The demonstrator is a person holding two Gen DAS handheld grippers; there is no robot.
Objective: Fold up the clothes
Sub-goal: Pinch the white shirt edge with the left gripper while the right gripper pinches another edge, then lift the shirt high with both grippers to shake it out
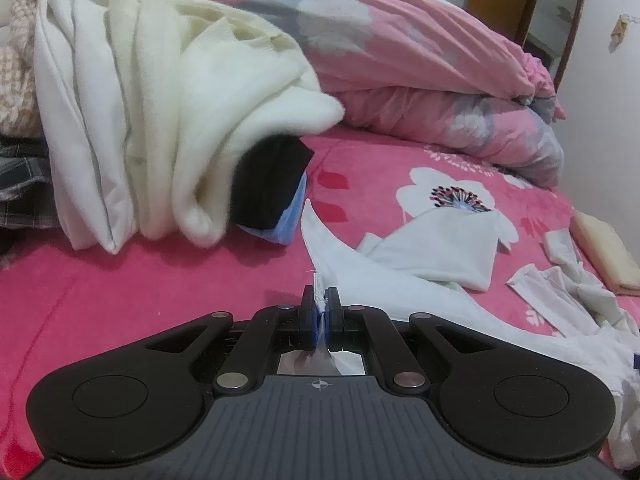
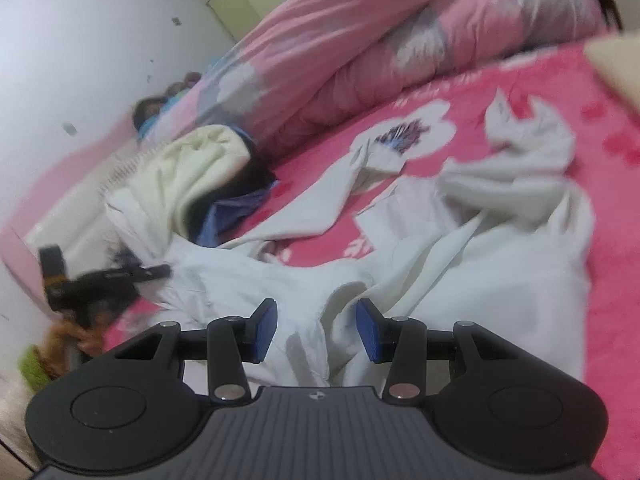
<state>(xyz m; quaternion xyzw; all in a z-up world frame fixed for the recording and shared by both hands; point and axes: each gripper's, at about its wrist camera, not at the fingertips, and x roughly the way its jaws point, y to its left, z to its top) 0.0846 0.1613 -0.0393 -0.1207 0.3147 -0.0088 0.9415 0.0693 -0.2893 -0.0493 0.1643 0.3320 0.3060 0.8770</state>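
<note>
Left wrist view: my left gripper is clenched on a bunched edge of the white garment, a sliver of cloth pinched between its blue pads. From there the garment trails away to the right across the pink floral bedspread, one pointed flap standing up just beyond the fingers and a folded panel lying over a white flower print.

Right wrist view: my right gripper stands released, its blue pads wide apart on either side of a raised ridge of the same white garment, gripping nothing. This angle shows far more of the garment, rumpled and spread over the bedspread, and it catches my left gripper at the far left, blurred, at the garment's edge with a hand below it.

Only the left view shows clearly a pile of cream and white clothes heaped beyond the garment, with a black item and a blue one tucked under its edge, and checked fabric at the far left. A pink and grey quilt is bundled behind, seen in both views. A cream folded item lies at the right edge, near a wooden door.
</note>
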